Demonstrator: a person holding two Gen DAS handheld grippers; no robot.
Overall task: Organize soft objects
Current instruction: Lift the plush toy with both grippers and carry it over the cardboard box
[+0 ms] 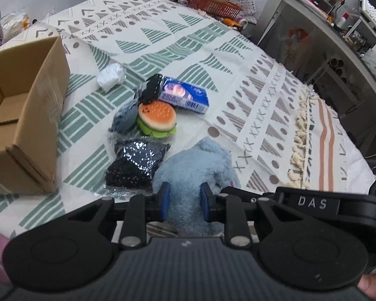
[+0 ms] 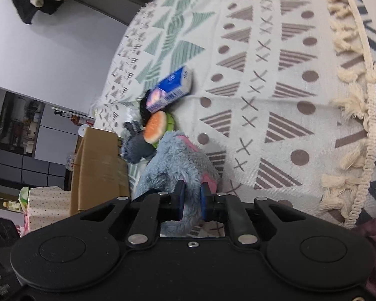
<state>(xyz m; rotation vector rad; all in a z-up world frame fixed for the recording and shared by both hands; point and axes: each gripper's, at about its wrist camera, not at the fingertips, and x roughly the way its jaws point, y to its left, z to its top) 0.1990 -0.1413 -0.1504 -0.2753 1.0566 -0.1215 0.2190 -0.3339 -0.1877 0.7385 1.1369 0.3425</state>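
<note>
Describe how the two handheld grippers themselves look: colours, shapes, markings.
Both are matte black, with two round discs and linkage bars on silver pivots. The left gripper and right gripper carry blue finger pads. White "DAS" lettering marks each body. The left's centre is ribbed grey.

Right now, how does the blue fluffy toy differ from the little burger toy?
The blue plush is far bigger and shaggy; the burger toy is small and smooth. The plush sits between the fingers of both the left gripper and the right gripper; the burger lies untouched. Both rest on the patterned cloth.
</note>
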